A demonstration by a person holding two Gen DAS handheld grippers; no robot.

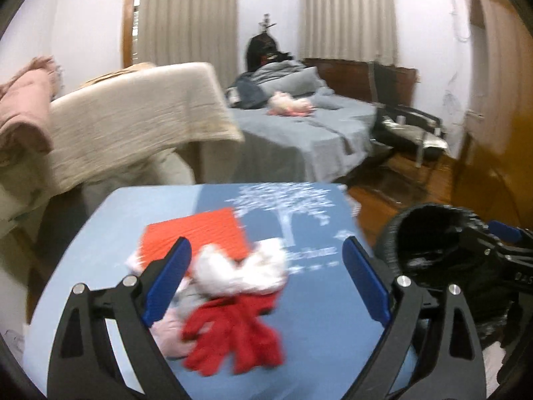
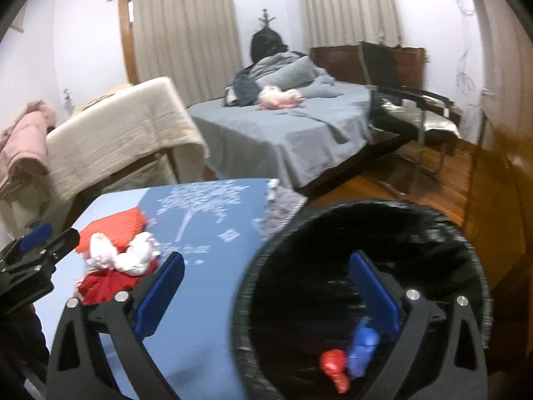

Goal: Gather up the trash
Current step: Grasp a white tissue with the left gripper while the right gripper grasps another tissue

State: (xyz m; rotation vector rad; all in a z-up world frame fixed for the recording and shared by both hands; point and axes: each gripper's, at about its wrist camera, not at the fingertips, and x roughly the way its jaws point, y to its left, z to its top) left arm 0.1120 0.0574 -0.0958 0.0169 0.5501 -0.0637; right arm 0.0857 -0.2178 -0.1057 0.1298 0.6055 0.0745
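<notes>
Furthest left in the room a pink blanket point(image 1: 23, 100) and a beige throw point(image 1: 140, 116) hang over a low piece of furniture; a bed point(image 1: 299, 133) with grey sheets fills the middle, curtains point(image 1: 190, 20) behind it, and a dark chair point(image 2: 409, 106) stands on the wooden floor point(image 2: 433, 193) to the right. In front is a blue table point(image 1: 316, 316) printed with a white tree. On its left half lies the trash: a white crumpled wad point(image 1: 240, 270) resting on a red crumpled piece point(image 1: 233, 336), both partly on an orange mat point(image 1: 196, 233), with something pale pink beside them. The left gripper point(image 1: 266, 283) hangs over this pile with its jaws spread wide, the wad between them but untouched, so the step in hand looks like reaching for the next piece. Closing on the white wad would call for lowering until the pads flank it. To the right, the black bin point(image 2: 366, 233) stands just beside the table edge, a red scrap point(image 2: 333, 366) and a blue scrap point(image 2: 363, 350) already inside. The right gripper point(image 2: 266, 293) is over its rim, jaws wide and empty.
</notes>
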